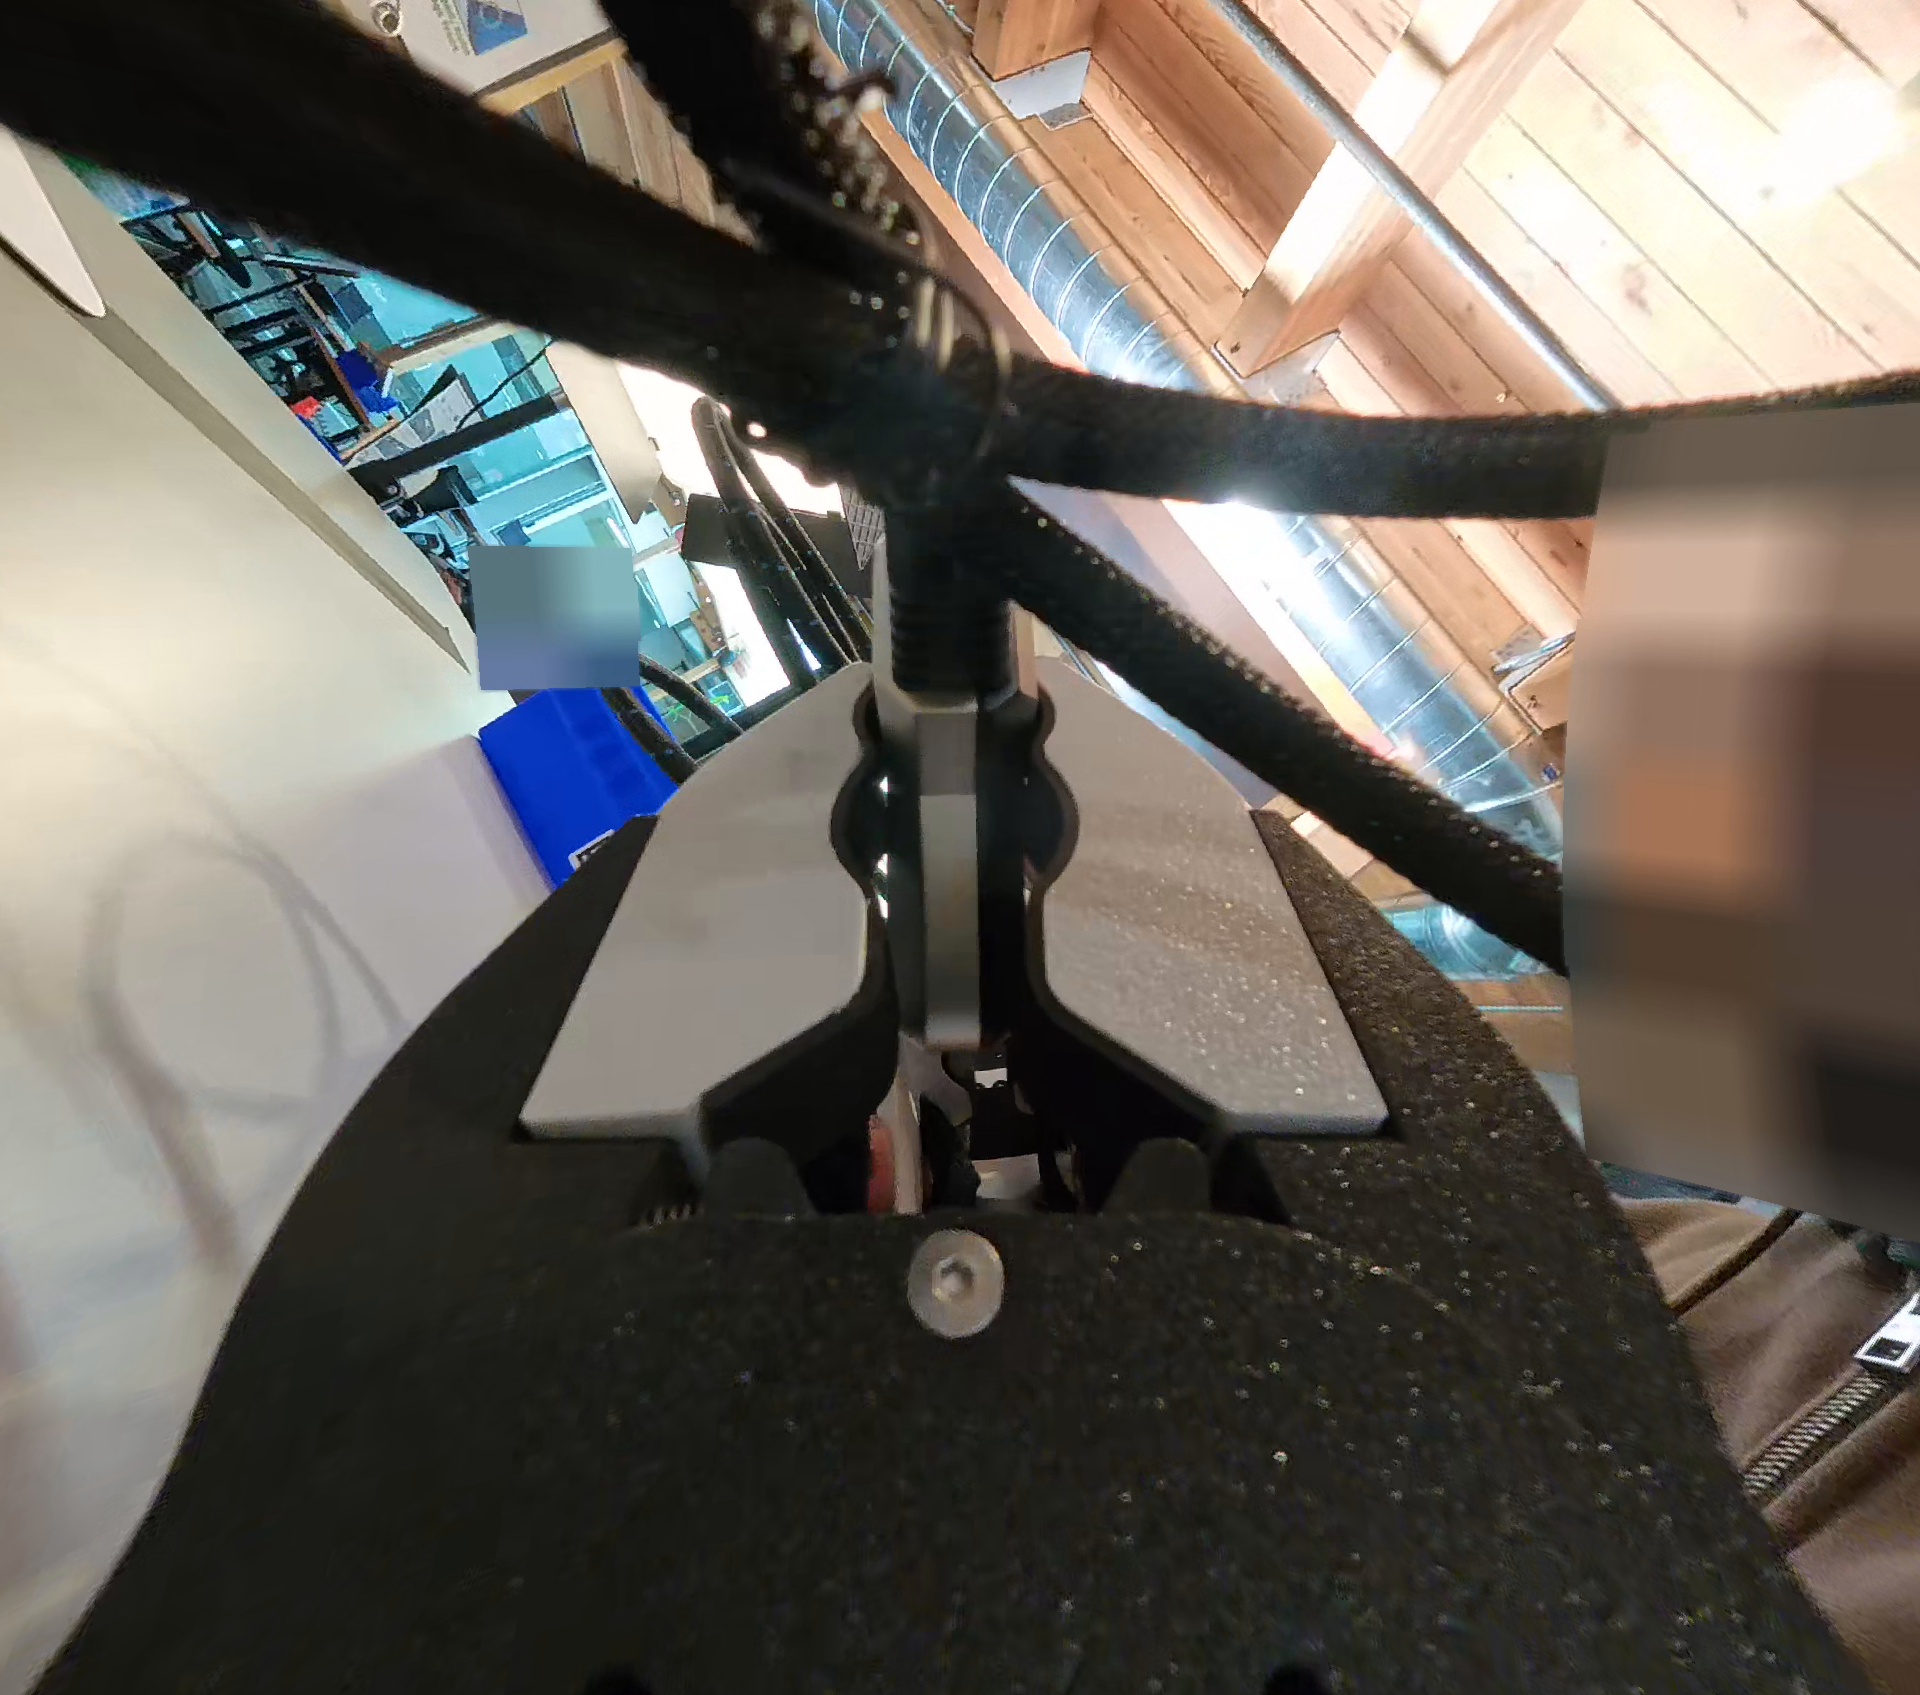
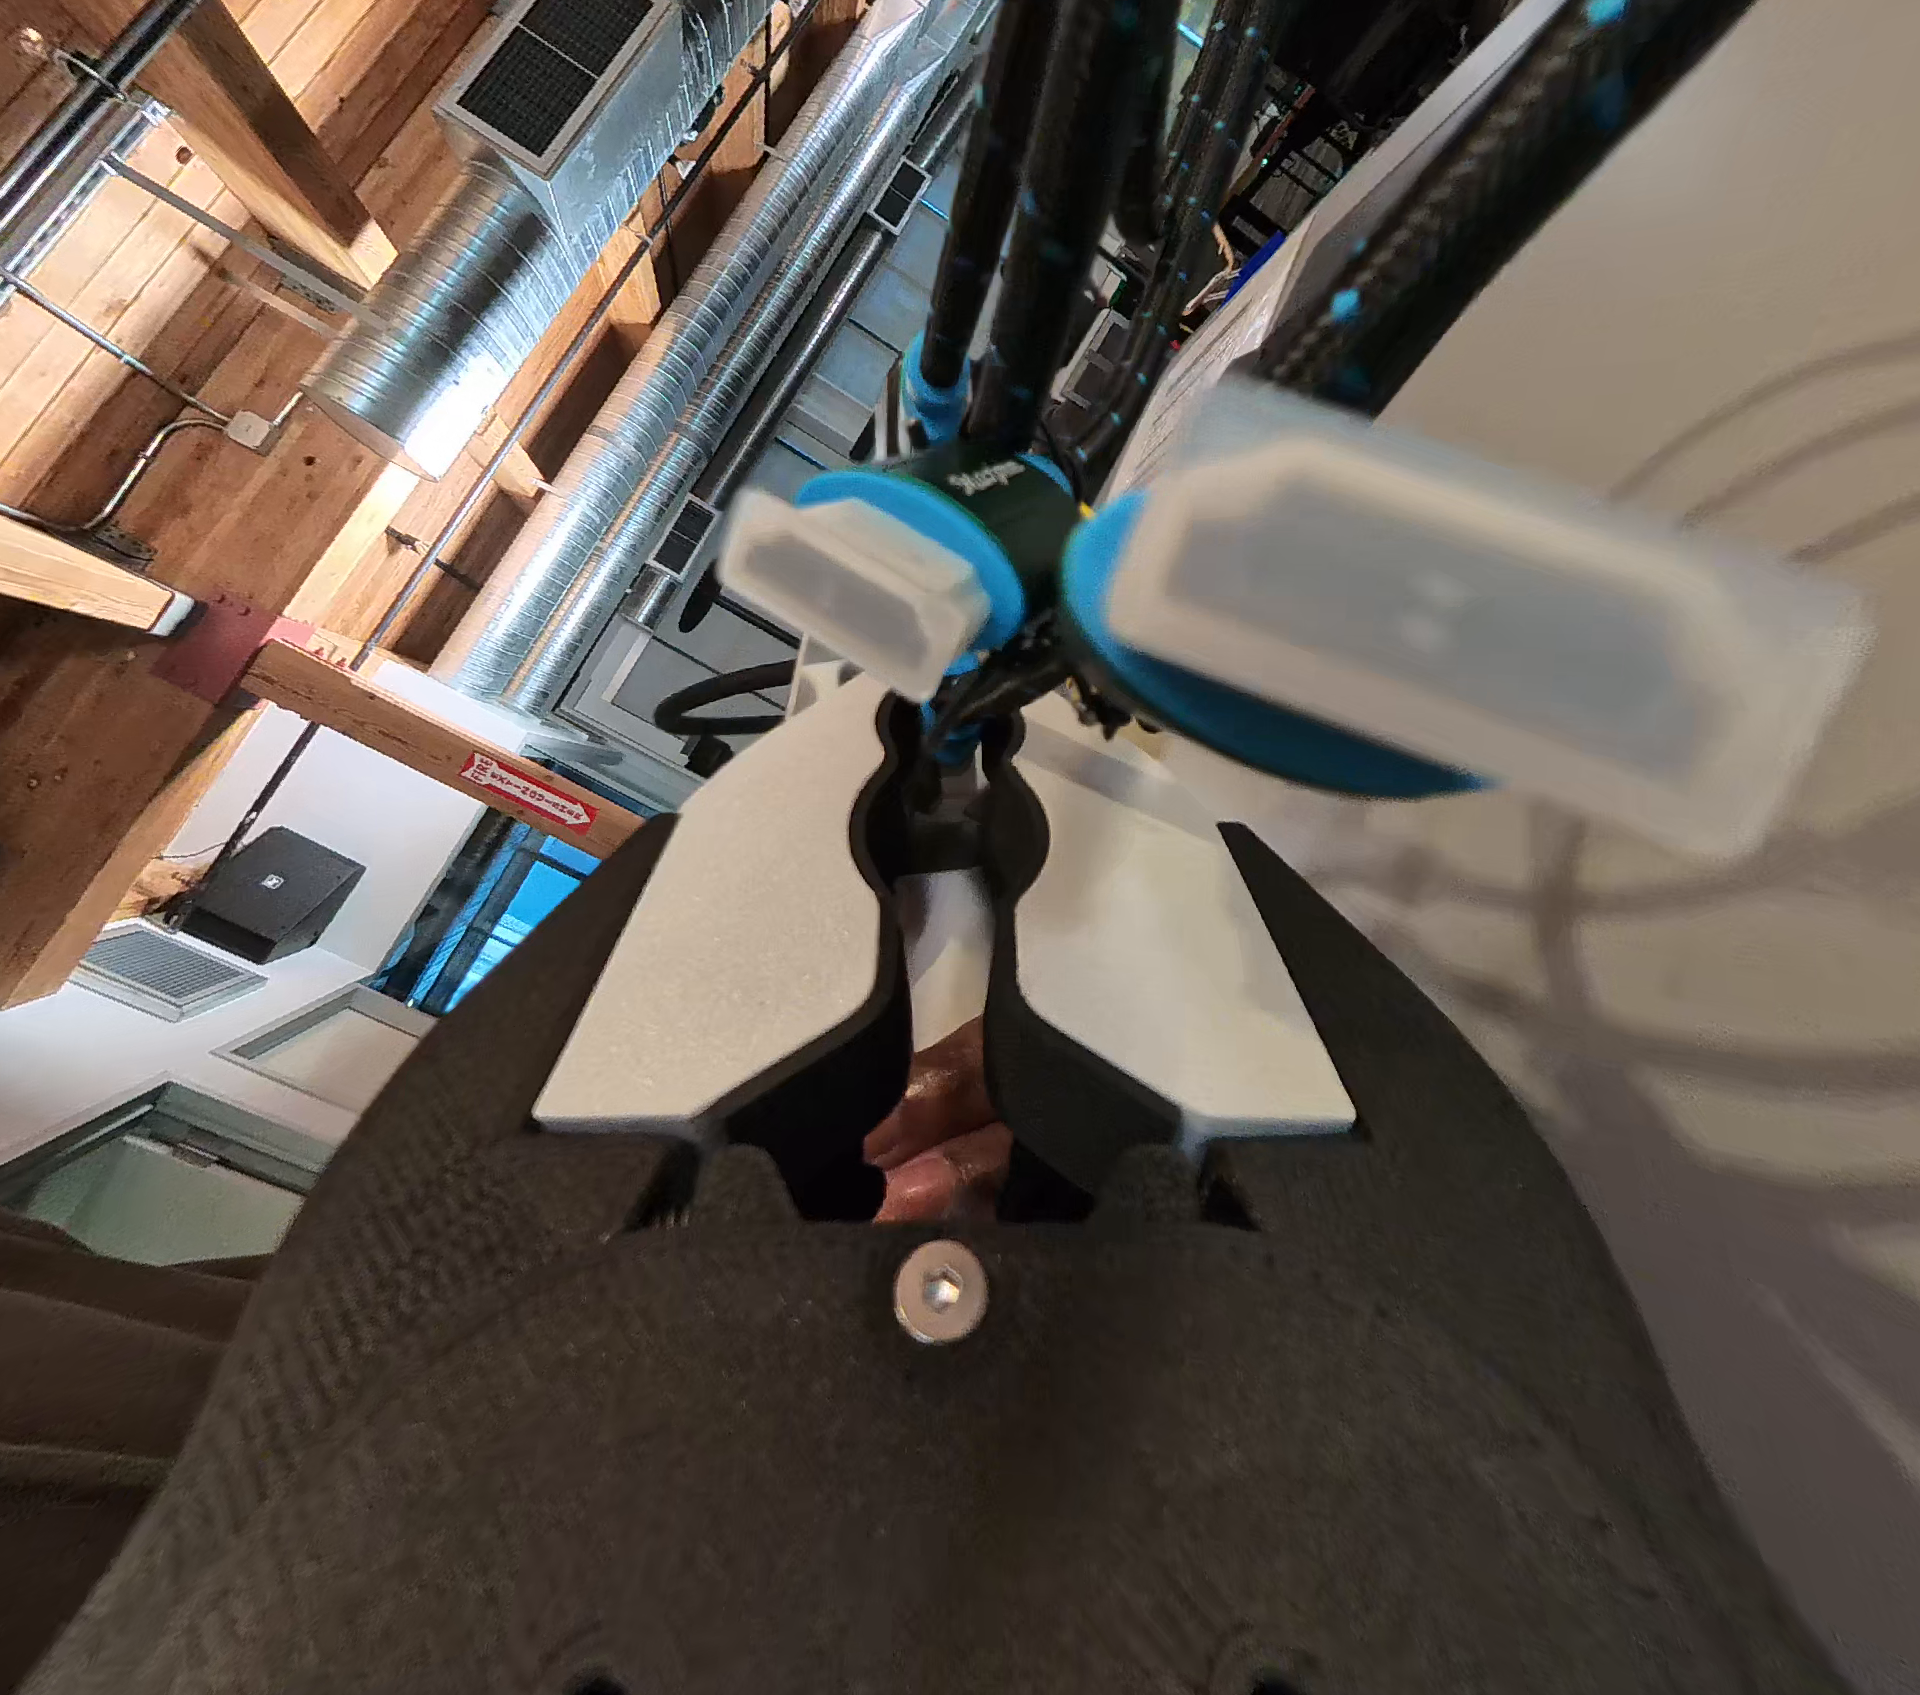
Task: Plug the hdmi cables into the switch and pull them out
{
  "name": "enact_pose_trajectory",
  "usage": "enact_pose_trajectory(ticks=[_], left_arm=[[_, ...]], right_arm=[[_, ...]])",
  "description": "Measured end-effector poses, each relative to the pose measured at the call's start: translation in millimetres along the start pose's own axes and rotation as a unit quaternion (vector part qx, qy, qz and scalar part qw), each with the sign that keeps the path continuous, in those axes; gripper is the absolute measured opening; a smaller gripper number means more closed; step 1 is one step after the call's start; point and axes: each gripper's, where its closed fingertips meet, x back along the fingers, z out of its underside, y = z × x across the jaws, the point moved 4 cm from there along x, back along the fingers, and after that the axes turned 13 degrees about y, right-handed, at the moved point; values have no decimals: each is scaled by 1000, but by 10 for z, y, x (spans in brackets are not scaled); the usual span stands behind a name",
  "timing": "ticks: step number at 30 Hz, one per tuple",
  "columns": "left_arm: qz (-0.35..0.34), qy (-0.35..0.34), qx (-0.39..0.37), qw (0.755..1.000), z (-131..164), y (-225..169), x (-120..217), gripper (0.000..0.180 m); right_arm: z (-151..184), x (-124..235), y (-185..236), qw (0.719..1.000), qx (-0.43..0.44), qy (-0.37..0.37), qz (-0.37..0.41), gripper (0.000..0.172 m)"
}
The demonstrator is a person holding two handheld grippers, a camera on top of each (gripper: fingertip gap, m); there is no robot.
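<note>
The left gripper (image 1: 940,741) has its fingers (image 1: 790,824) clenched on a grey metal connector body (image 1: 948,824) with a ribbed black strain relief (image 1: 951,606) rising just past the fingertips. From the top of that relief a knot of black braided cables (image 1: 623,263) fans outward: one thick run goes up and to the left, a second with a speckled edge climbs straight away from the fingers, a third crosses to the right edge, and a fourth drops down to the right. A thin wire tie (image 1: 961,357) rings the junction. Left of the fingers lies a pale desk (image 1: 156,710) edge with a blue bin (image 1: 561,772) beside it; to the right the room opens toward a silver duct (image 1: 1039,211) and wooden beams (image 1: 1403,118).

The right gripper (image 2: 945,772) has its fingers (image 2: 769,897) closed on a small dark and blue cable bundle (image 2: 951,736); exactly what the pads press on is hard to make out. Just beyond the tips two connector ends with translucent caps (image 2: 857,591) and blue collars (image 2: 1174,700) splay left and right from a black wrap (image 2: 1003,502). Black cables with blue flecks (image 2: 1049,139) run straight away from the fingers. A pale desk (image 2: 1714,243) surface fills the right side; ducts (image 2: 499,274) and timber lie open to the left.
</note>
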Motion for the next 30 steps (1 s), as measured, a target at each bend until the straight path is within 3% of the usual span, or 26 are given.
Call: enact_pose_trajectory(ticks=[12, 30], left_arm=[[22, -6, 63, 998, -8, 48, 0, 22], [34, 9, 23, 999, 18, -43, -36, 23]], right_arm=[[17, -3, 24, 999, 34, 3, 10, 11], [35, -33, 80, 999, 44, 6, -3, 13]])
